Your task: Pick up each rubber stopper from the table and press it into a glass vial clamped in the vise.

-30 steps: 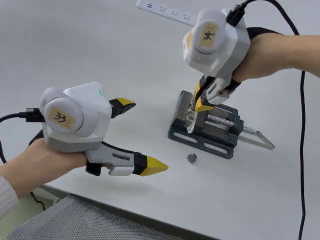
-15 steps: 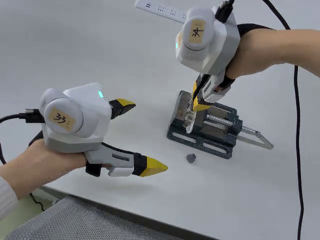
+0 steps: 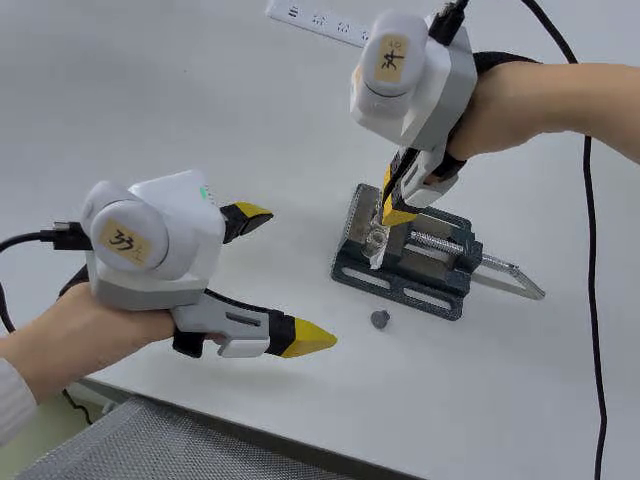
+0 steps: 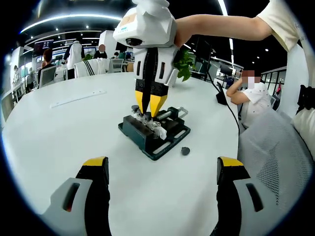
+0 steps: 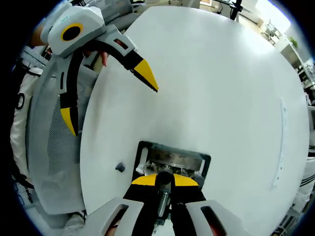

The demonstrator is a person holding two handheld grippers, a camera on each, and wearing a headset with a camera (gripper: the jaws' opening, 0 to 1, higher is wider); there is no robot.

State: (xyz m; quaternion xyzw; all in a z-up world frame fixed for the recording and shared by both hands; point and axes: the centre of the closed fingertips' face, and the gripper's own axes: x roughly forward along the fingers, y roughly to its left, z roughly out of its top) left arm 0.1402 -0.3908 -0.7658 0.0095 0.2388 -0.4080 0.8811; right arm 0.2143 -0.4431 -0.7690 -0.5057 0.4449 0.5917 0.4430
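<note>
A dark vise [image 3: 430, 275] stands on the white table and clamps a glass vial [image 3: 377, 240] at its left end. My right gripper [image 3: 393, 212] points straight down over that vial, its jaws nearly together on a dark rubber stopper [image 5: 164, 176]. In the left gripper view the right gripper [image 4: 150, 103] has its tips just above the vise [image 4: 155, 135]. A loose grey stopper [image 3: 380, 319] lies on the table in front of the vise. Off to the left, my left gripper [image 3: 285, 275] hovers open and holds nothing.
A white power strip [image 3: 320, 18] lies at the far edge of the table. The vise handle [image 3: 512, 275] sticks out to the right. A black cable [image 3: 592, 300] hangs down the right side. A grey mesh chair [image 3: 150, 445] sits below the near table edge.
The right gripper's body has swung a little left and more upright, with its tips staying over the vial. The left gripper has barely moved.
</note>
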